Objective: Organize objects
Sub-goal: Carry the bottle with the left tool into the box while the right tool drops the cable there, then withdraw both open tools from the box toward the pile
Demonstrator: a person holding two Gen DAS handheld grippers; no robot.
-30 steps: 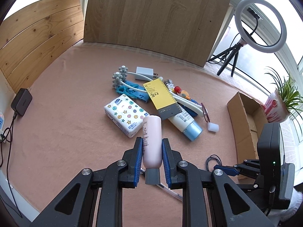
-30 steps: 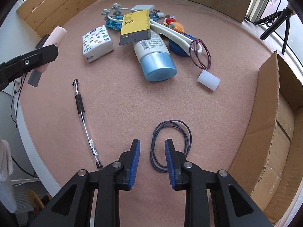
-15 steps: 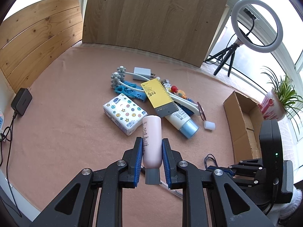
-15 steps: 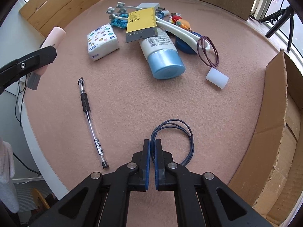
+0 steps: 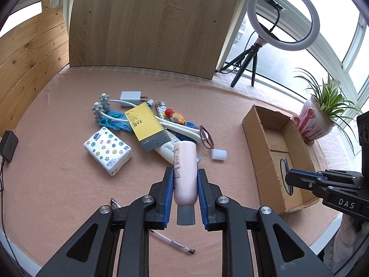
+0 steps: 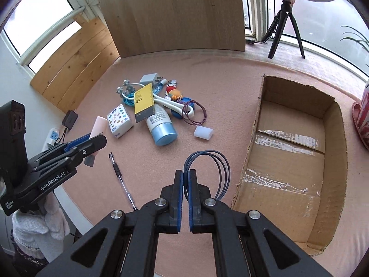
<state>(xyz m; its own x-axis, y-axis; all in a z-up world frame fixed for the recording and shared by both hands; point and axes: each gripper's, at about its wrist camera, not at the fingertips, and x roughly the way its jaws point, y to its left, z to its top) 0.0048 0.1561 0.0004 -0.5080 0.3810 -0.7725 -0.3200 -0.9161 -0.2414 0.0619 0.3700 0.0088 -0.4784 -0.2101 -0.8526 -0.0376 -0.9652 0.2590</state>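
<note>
My left gripper (image 5: 185, 175) is shut on a pink bottle (image 5: 185, 173) with a grey cap, held above the pink table cloth. My right gripper (image 6: 185, 175) is shut on a coil of dark blue cord (image 6: 215, 161), lifted off the table just left of the open cardboard box (image 6: 297, 161). In the left wrist view the right gripper (image 5: 288, 176) hangs with the cord (image 5: 284, 168) over the near end of the box (image 5: 254, 143). A pile of items lies mid-table: a yellow ruler card (image 5: 147, 124), a blue-capped tube (image 6: 161, 129), a tissue pack (image 5: 107, 150).
A pen (image 6: 122, 182) lies near the table's front edge. A white cylinder (image 6: 203, 132) and purple hair ties (image 6: 194, 115) lie between pile and box. A ring light on a tripod (image 5: 282, 16) and a potted plant (image 5: 318, 115) stand behind. A black adapter (image 5: 8, 144) lies at the left.
My right gripper closed on the blue cord and lifted it off the table toward the box. My left gripper rose and shifted right with the pink bottle.
</note>
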